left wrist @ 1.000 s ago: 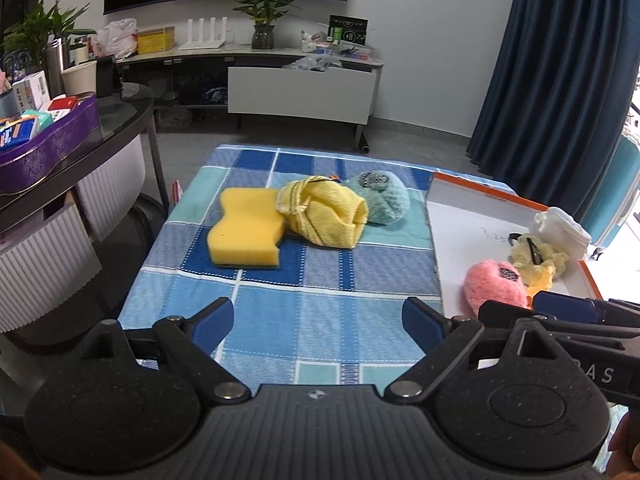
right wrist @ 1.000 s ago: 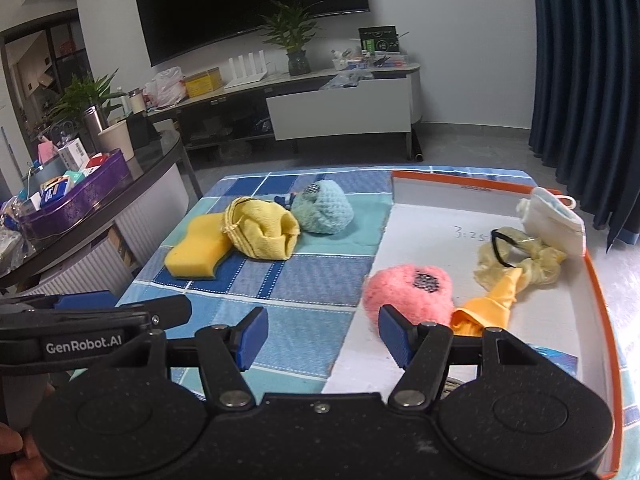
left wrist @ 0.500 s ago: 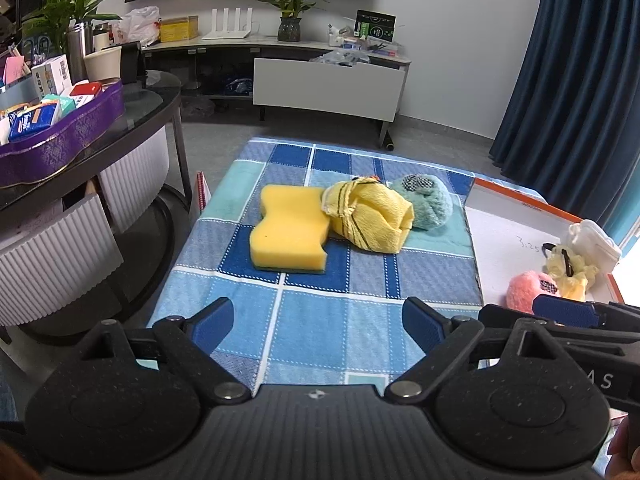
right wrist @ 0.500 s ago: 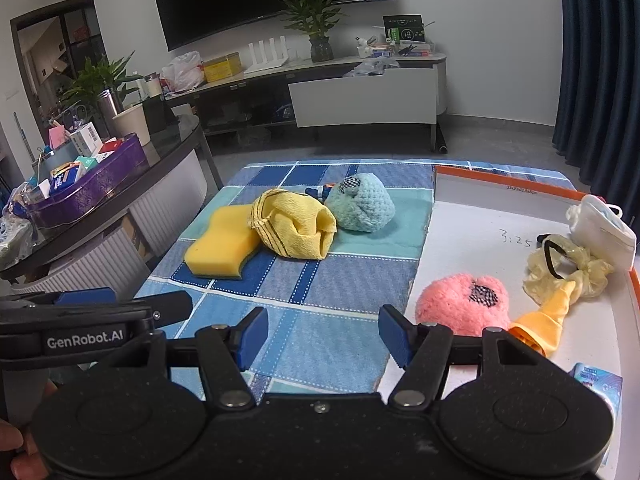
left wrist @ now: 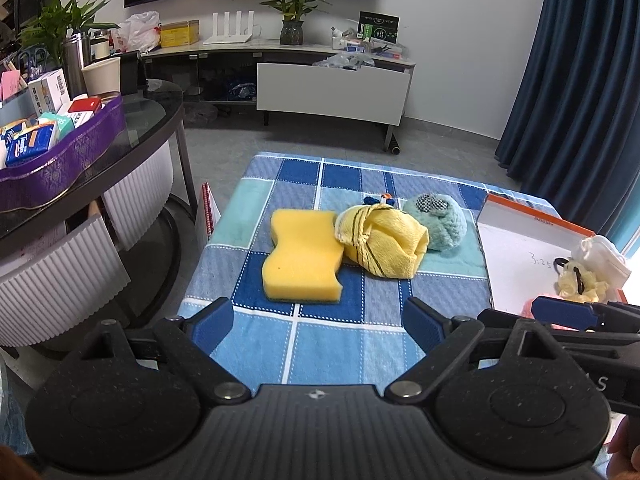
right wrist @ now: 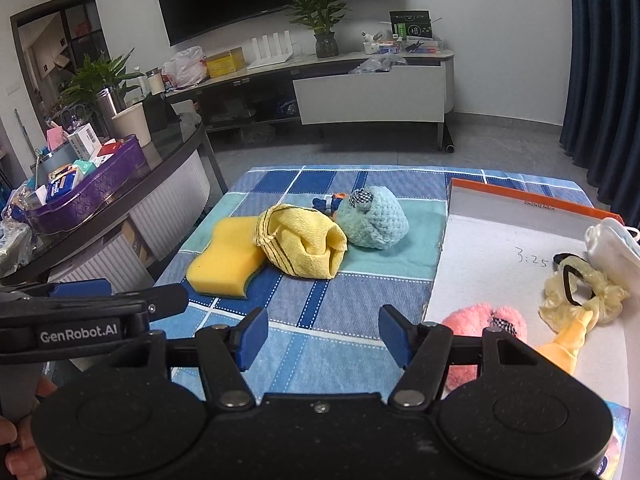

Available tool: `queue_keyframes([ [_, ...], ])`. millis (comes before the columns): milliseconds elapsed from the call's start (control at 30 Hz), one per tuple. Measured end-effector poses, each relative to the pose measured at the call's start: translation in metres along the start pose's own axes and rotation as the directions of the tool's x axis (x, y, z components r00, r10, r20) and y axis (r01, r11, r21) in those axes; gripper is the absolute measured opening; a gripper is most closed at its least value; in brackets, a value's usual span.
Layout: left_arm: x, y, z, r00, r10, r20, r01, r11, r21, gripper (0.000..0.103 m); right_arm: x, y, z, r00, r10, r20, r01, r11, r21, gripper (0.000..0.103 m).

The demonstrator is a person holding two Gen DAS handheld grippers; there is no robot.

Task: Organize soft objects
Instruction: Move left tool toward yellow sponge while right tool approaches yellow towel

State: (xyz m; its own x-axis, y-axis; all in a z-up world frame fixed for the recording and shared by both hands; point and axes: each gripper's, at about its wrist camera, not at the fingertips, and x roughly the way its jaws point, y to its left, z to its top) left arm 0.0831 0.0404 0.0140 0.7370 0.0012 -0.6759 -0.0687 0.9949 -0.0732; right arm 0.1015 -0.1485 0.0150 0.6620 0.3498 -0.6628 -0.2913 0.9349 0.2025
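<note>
Yellow sponge: on checked cloth over the bench, left of the row, touching the towel. Likely light, springy, compressible; best pinched across the narrow waist.

Yellow striped towel: bundled, middle of the row, between sponge and teal toy. Limp, probably unrolls if lifted by an edge; best taken across the thick rolled body.

Teal plush toy: right end of the row, against the towel. Fluffy, light, yields under pressure; deep bite around the middle advised.

White tray with orange rim: right of the cloth. Holds pink plush toy, yellow scrunchie, white face mask.

Left tongs: apart, nothing between, hovering over the near cloth.

Right tongs: apart, empty, beside the tray edge.
</note>
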Motion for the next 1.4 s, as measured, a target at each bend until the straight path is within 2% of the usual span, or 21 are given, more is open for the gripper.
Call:
queue_keyframes([
  [833,0.027,0.013,0.017,0.999,0.028,-0.028,-0.027,0.999,0.021,0.094,0.036,0.004,0.018,0.999,0.016,-0.034,-0.016,1.0,-0.004,0.075],
  [1233,0.049,0.039,0.018,0.996,0.072,-0.061,-0.074,0.997,-0.025,0.097,0.085,0.003,0.036,0.996,0.061,-0.069,-0.061,0.998,-0.003,0.075],
  [1400,0.052,0.046,0.018,0.996,0.072,-0.061,-0.074,0.997,-0.031,0.098,0.113,0.007,0.048,0.994,0.069,-0.086,-0.069,0.998,-0.002,0.078],
])
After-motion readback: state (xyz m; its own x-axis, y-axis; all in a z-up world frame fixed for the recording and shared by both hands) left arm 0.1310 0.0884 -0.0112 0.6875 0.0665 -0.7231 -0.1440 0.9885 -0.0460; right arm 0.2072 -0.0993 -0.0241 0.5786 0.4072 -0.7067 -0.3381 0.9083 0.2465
